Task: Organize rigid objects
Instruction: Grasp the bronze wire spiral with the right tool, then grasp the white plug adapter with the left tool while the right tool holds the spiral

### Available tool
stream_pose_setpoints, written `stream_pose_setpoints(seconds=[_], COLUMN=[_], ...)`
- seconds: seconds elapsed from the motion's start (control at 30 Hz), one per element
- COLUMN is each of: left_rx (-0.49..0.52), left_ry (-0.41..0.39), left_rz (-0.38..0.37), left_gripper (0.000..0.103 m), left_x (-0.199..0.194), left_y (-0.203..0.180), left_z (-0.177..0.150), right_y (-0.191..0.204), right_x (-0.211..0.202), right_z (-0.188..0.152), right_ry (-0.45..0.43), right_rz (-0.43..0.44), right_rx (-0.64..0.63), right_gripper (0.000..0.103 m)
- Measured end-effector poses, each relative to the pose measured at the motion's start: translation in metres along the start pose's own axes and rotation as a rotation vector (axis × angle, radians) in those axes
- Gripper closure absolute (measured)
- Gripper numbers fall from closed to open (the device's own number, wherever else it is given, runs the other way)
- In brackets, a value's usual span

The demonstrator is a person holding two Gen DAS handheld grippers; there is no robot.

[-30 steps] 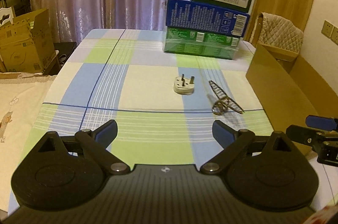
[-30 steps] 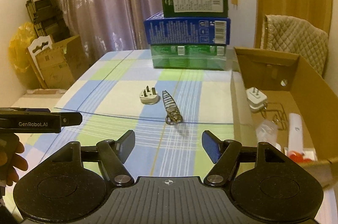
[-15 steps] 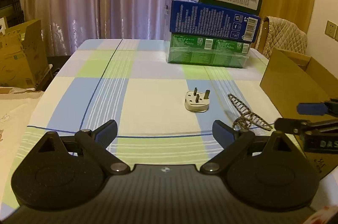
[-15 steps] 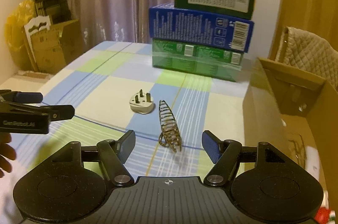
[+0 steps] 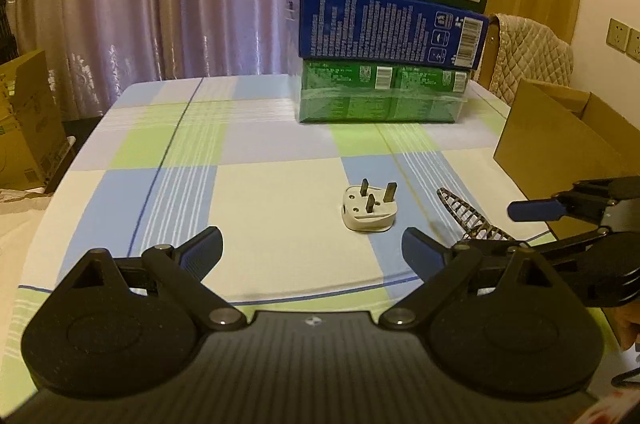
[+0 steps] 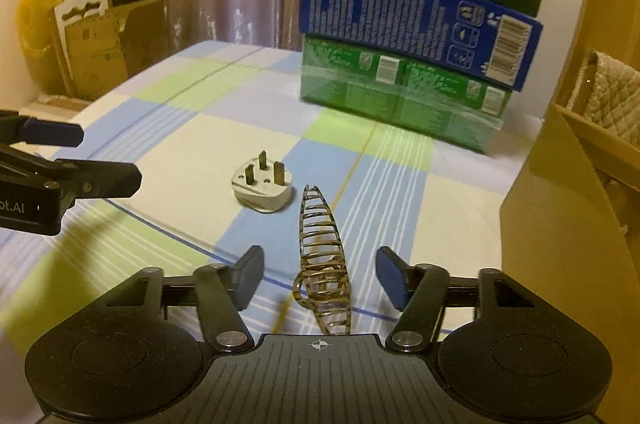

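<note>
A white three-pin plug lies pins-up on the checked tablecloth. Just to its right lies a tortoiseshell banana hair clip. My right gripper is open, its fingers on either side of the clip's near end without touching it. It also shows at the right of the left wrist view. My left gripper is open and empty, short of the plug and to its left. It shows at the left of the right wrist view.
An open cardboard box stands on the table's right side. Three stacked cartons stand at the back. A padded chair is behind the box. More cardboard boxes sit on the floor at left.
Both grippers have moved forward and lower toward the objects. The right gripper has come up around the hair clip's near end. The plug and clip have not moved.
</note>
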State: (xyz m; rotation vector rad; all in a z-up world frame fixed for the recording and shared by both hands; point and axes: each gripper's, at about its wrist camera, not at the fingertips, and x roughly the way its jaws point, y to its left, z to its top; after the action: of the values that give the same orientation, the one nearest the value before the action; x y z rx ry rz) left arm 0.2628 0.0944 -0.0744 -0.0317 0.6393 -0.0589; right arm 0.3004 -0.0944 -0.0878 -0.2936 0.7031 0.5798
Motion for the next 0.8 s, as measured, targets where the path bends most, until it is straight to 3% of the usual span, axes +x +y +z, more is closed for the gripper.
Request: stream_pose_setpoints(seconds=[0.17, 0.47, 0.63, 0.8], left_rx=[0.0, -0.01, -0.01, -0.013], left_ry=[-0.001, 0.006, 0.011, 0.016], left_rz=[-0.01, -0.019, -0.025, -0.032], left_gripper=[0.009, 0.009, 0.009, 0.009], left_x=[0.012, 0.017, 0.018, 0.019], left_y=[-0.004, -0.004, -0.005, -0.005], left_z=[0.002, 0.001, -0.001, -0.002], right_y=[-0.008, -0.009, -0.009, -0.009], right_x=[0.016, 0.02, 0.021, 0.02], right_z=[-0.002, -0.003, -0.001, 0.0], right_ry=[0.044, 0.041, 0.045, 0.056], right_rz=[0.011, 0.024, 0.027, 0.028], right_rx=[0.021, 0.028, 0.028, 0.037], right_gripper=[0.056, 0.066, 0.078, 0.079])
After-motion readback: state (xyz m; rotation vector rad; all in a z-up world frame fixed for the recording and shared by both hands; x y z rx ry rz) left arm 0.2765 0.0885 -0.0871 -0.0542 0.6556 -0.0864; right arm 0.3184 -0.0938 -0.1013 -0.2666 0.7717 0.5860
